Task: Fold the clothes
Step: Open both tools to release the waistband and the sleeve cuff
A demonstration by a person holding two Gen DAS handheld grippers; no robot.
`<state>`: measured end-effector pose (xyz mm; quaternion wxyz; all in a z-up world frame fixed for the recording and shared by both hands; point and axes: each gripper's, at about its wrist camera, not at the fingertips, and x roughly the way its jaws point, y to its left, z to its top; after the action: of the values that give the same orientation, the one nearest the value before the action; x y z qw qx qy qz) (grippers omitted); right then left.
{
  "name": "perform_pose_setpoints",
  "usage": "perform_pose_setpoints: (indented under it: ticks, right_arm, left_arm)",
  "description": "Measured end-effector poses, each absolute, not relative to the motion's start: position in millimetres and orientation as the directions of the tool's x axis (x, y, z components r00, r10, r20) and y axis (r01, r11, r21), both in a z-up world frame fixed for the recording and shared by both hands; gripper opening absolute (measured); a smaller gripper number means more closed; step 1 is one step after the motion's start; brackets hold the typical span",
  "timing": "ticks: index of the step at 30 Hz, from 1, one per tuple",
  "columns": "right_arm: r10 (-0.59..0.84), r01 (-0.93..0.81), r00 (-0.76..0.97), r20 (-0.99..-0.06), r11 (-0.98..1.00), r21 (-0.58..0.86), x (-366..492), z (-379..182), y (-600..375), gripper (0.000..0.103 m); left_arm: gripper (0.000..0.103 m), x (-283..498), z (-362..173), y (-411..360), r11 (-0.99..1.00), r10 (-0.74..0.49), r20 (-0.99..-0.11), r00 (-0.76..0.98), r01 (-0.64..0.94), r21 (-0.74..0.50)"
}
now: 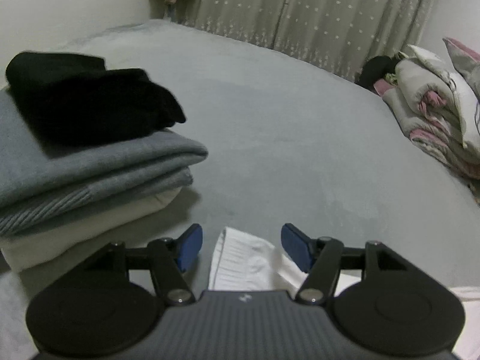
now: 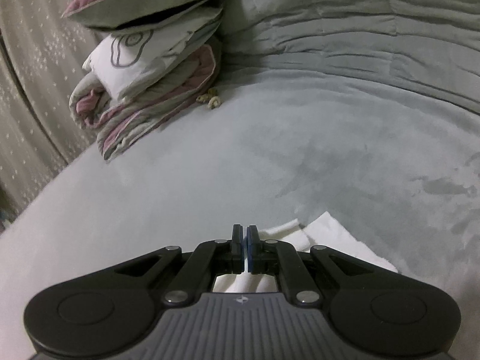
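nearest the left wrist camera, the left gripper (image 1: pixel 240 247) stands with its blue pads (image 1: pixel 189 247) spread apart, and a white garment (image 1: pixel 240 262) with a ribbed hem lies on the bed between them, touched by neither pad. in the right wrist view the right gripper (image 2: pixel 244 247) has its jaws pressed together, and a thin sliver of the white garment (image 2: pixel 336 240) shows between the pads, so it appears pinched there; the rest of the cloth spreads out to the right of the fingers on the grey bedcover (image 2: pixel 270 150). further out on the left side sits a folded stack (image 1: pixel 90 162): a cream piece at the bottom, a grey-blue one over it, and a black garment (image 1: pixel 90 102) on top. beyond, across bare bedcover (image 1: pixel 285 120), a heap of pink and grey bedding (image 1: pixel 435 114) rests by the far edge, and the right wrist view shows the same heap (image 2: pixel 156 69) topped by a pillow. farthest back hangs a patterned curtain (image 1: pixel 315 9).
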<state>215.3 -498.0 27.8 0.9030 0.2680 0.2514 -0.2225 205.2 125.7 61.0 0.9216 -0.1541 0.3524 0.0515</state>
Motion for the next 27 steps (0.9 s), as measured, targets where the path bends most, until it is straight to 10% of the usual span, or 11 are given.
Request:
perform_pose_setpoints:
  ticks: [16, 27]
  right_arm:
    - [-0.309, 0.508, 0.777, -0.549, 0.822, 0.255, 209, 63, -465, 0.012]
    - [-0.033, 0.275, 0.809, -0.587, 0.904, 0.327, 118, 90, -378, 0.027]
  left_arm:
    - [0.055, 188, 67, 136, 0.926, -0.027, -0.703, 0.711, -0.247, -0.285]
    - [0.053, 123, 88, 149, 0.867, -0.146, -0.678, 0.720, -0.237, -0.438]
